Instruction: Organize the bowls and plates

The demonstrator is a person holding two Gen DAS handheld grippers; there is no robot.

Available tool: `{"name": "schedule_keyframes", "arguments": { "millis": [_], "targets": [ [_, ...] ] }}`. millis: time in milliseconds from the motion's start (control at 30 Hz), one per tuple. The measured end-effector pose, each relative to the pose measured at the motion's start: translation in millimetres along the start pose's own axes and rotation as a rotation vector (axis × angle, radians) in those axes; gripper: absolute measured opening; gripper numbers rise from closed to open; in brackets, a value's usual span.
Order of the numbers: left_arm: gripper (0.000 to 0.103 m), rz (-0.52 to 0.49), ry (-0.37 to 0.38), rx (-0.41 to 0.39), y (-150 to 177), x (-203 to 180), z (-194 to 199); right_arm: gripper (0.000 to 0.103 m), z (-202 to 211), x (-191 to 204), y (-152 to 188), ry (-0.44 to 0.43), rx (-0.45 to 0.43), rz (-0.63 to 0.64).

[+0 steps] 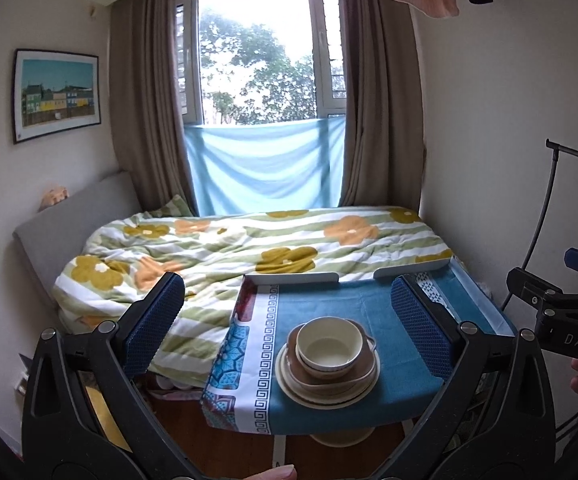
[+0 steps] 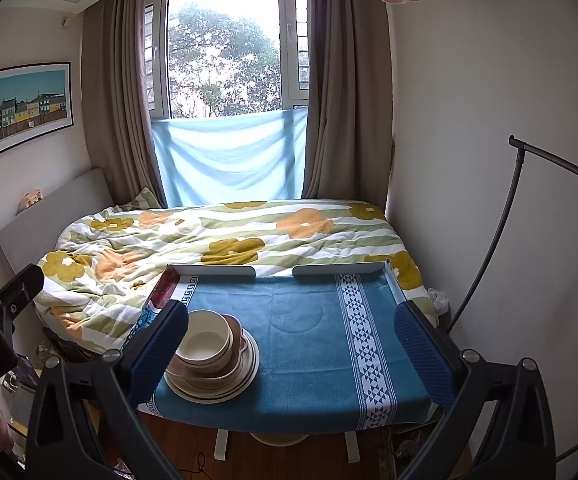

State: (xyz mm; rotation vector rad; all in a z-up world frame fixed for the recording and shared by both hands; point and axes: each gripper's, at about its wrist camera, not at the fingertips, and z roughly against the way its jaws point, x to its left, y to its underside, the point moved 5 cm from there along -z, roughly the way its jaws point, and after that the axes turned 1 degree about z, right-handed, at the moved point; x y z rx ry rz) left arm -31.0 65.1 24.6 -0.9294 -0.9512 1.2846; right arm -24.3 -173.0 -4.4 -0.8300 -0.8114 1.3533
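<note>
A single stack of dishes (image 1: 327,362) is seen on the blue cloth (image 1: 329,300) of a small table, low and centre in the left wrist view and at the lower left in the right wrist view. A cream bowl (image 1: 329,343), empty inside, is set on top; beneath it a brown dish (image 1: 359,380) is nested, and cream plates (image 1: 289,376) with darker rims are layered at the bottom. The left gripper (image 1: 289,328) is held with its blue-padded fingers (image 1: 155,326) spread wide, nothing gripped or touched. The right gripper (image 2: 291,350) is likewise spread wide and empty, its left pad (image 2: 161,350) shown just in front of the stack. A flowered quilt (image 2: 229,236) is spread over the bed behind.
</note>
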Motion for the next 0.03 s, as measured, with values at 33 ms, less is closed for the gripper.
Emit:
{"name": "schedule_keyframes", "arguments": {
  "millis": [33],
  "targets": [
    [0.103,0.0,0.001,0.0,-0.4,-0.3,-0.6,0.102,-0.4,-0.2,0.2,0.0,0.001,0.0]
  ]
}}
